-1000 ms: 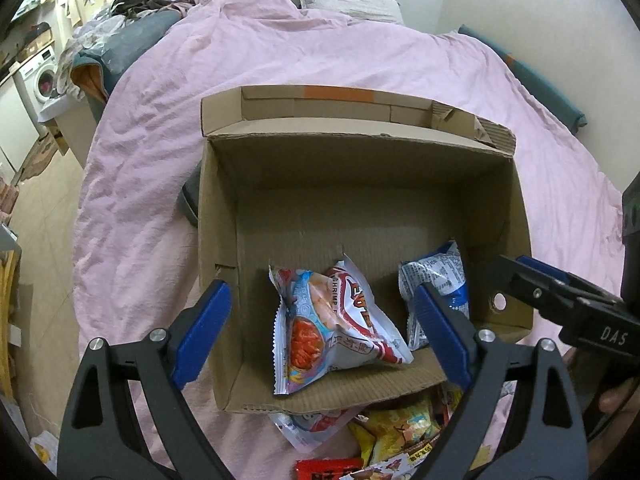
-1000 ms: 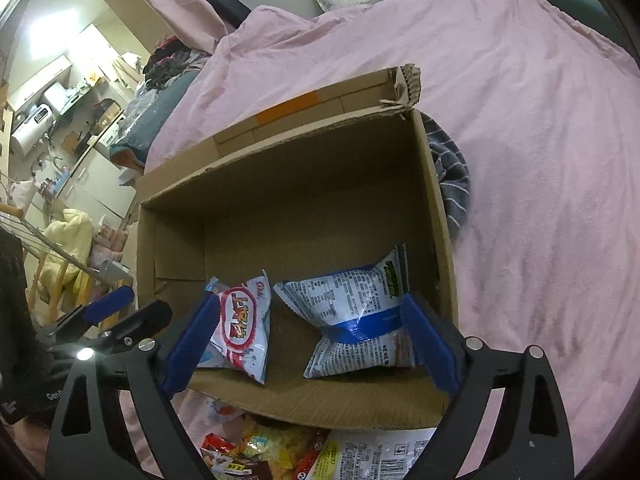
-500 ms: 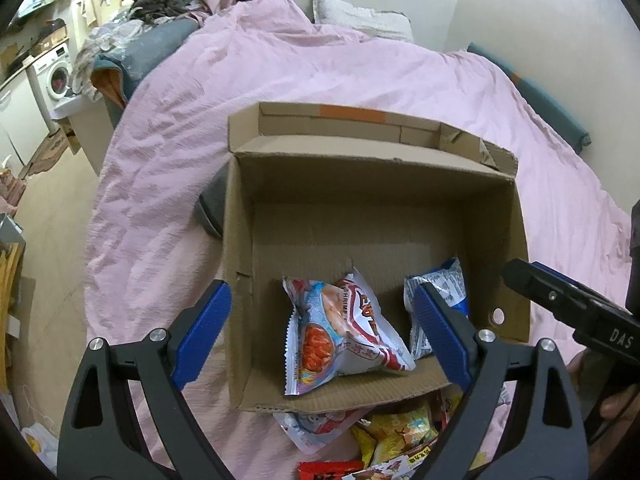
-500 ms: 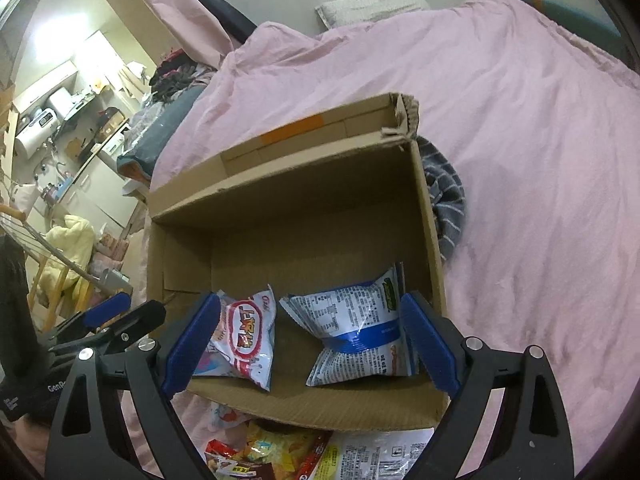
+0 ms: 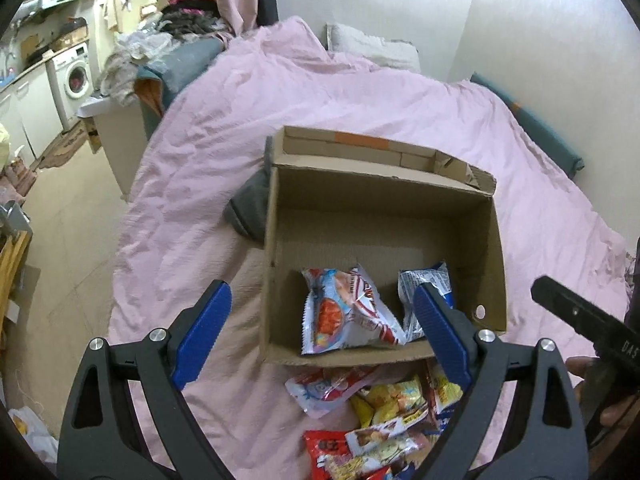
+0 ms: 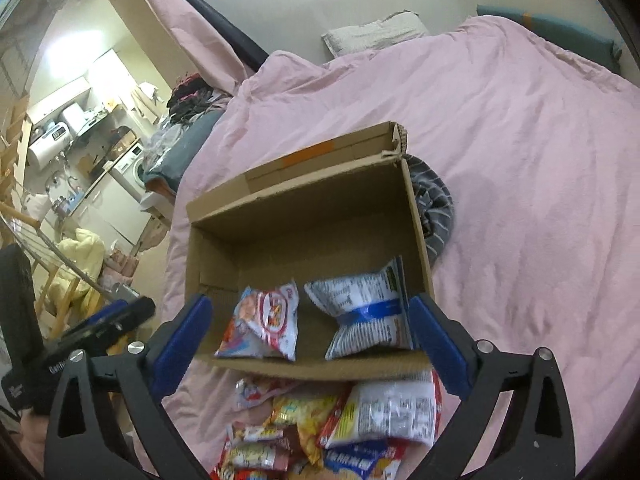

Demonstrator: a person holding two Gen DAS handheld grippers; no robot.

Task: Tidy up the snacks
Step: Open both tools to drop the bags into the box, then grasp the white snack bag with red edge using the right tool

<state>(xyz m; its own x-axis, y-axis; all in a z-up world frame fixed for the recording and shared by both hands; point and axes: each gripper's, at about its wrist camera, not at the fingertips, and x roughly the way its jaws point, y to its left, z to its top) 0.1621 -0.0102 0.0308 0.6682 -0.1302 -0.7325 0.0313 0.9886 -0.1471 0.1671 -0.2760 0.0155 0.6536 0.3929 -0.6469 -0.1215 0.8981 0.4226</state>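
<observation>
An open cardboard box (image 5: 380, 204) (image 6: 304, 208) lies on a pink bed cover. Inside it lie a red-and-white snack bag (image 5: 348, 312) (image 6: 268, 320) and a white-and-blue snack bag (image 5: 424, 296) (image 6: 364, 312). A pile of loose snack packets (image 5: 380, 420) (image 6: 332, 428) lies on the cover in front of the box. My left gripper (image 5: 320, 332) is open and empty, above the box's near edge. My right gripper (image 6: 308, 340) is open and empty, also above the near edge. Each gripper's body shows at the side of the other's view.
A grey striped cloth (image 6: 434, 212) (image 5: 250, 204) sticks out from under the box at both sides. The pink cover (image 6: 520, 160) spreads to the right and behind. A pillow (image 5: 372, 46) lies at the head. The floor and a washing machine (image 5: 76, 76) lie left.
Both grippers have pulled back and up from the box. The box looks smaller, and more of the loose packet pile shows in front. The bags in the box have not moved.
</observation>
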